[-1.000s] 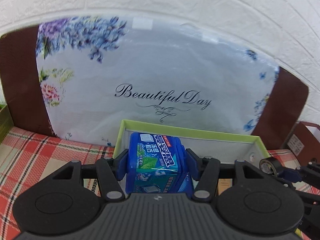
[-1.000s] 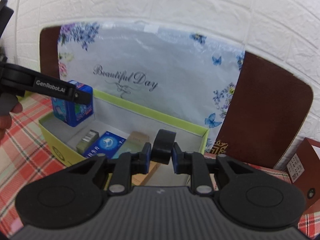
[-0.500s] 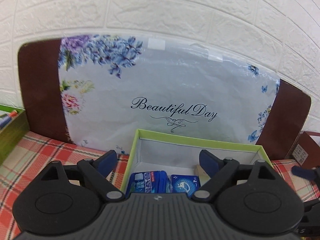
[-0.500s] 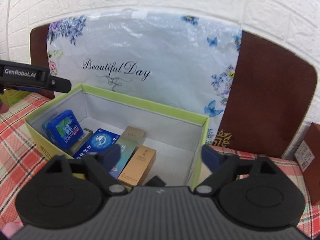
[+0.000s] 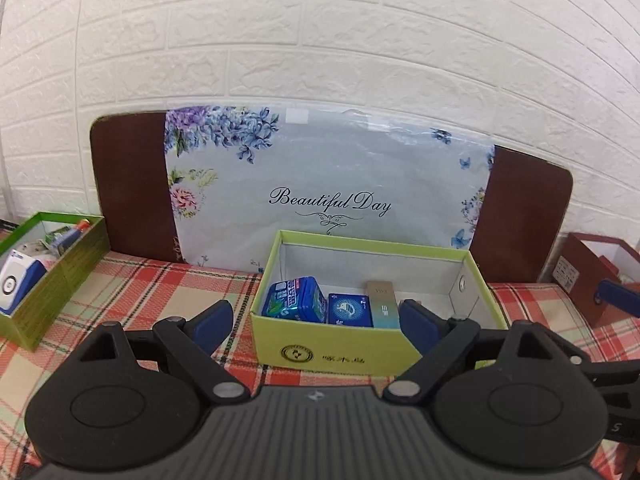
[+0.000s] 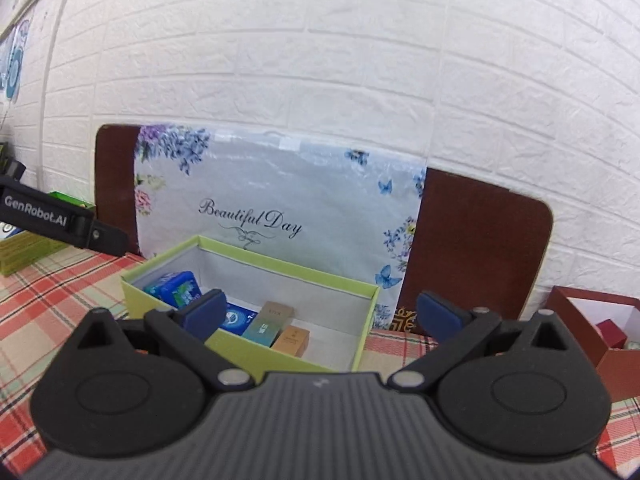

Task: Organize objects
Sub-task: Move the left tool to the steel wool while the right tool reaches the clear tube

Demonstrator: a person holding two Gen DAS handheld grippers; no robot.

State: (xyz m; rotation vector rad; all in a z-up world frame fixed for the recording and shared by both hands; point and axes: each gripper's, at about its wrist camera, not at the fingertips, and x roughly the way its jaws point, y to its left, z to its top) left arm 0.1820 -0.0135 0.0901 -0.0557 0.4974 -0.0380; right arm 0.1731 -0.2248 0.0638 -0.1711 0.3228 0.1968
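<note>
A light green open box point(image 5: 340, 350) stands on the plaid cloth; it also shows in the right wrist view point(image 6: 256, 350). Inside it lie a blue gum tin point(image 5: 296, 300), a blue packet point(image 5: 348, 310), a tall teal box point(image 5: 382, 306) and an orange box point(image 6: 292, 338). The tin point(image 6: 178, 288) shows at the box's left end in the right wrist view. My left gripper point(image 5: 316, 324) is open and empty, in front of the box. My right gripper point(image 6: 320, 314) is open and empty, in front of and above the box. The black tape roll is hidden.
A dark green box point(image 5: 48, 276) with several items stands at the left. A dark red box point(image 6: 592, 340) stands at the right. A floral "Beautiful Day" board point(image 5: 328, 196) leans on the white brick wall behind. The left gripper's arm point(image 6: 60, 224) shows at the left of the right wrist view.
My left gripper let the blue tin go into the green box and my right gripper let go of the black roll. Both opened and pulled back from the box.
</note>
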